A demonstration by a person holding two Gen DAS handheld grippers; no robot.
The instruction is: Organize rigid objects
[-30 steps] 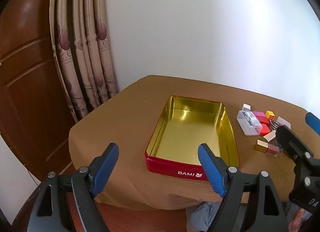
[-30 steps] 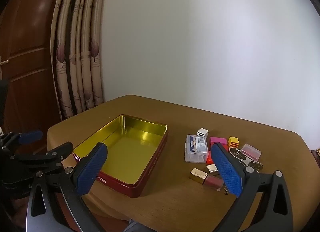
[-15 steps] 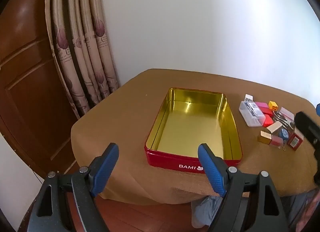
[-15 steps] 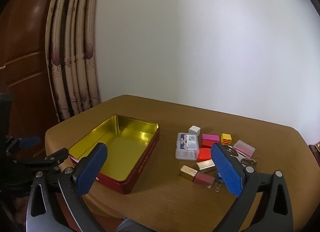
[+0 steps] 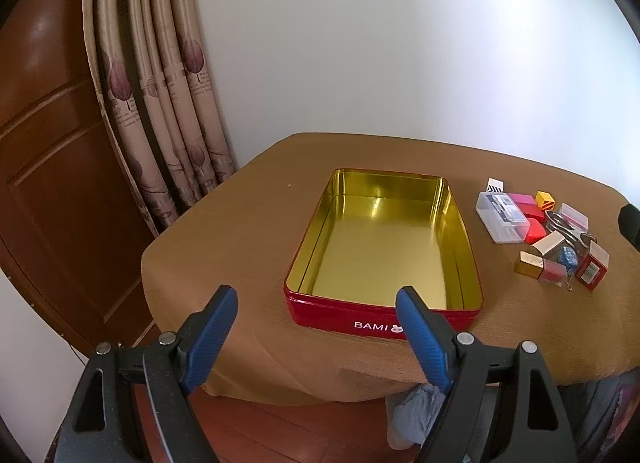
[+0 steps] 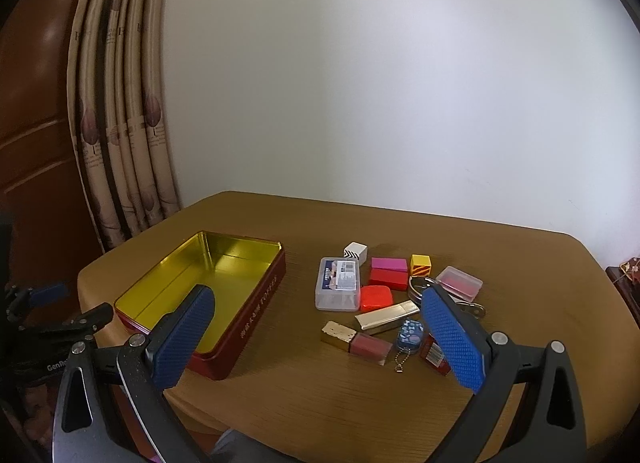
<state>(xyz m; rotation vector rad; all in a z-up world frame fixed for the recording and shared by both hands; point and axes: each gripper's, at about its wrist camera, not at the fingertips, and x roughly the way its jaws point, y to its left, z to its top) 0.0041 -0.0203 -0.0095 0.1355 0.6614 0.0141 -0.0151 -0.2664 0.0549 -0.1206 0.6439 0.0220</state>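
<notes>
My right claw point(image 6: 320, 339) wide, empty | left claw point(image 5: 316, 333) likewise | risk: jostling crowded small blocks point(image 6: 388, 277) beside open red-and-gold tin point(image 6: 200, 295).

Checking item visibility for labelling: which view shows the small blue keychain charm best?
The right wrist view: the blue charm lies unobstructed with its chain visible, near the lipstick. In the left wrist view it is small, at the frame's edge, wedged among boxes.
</notes>
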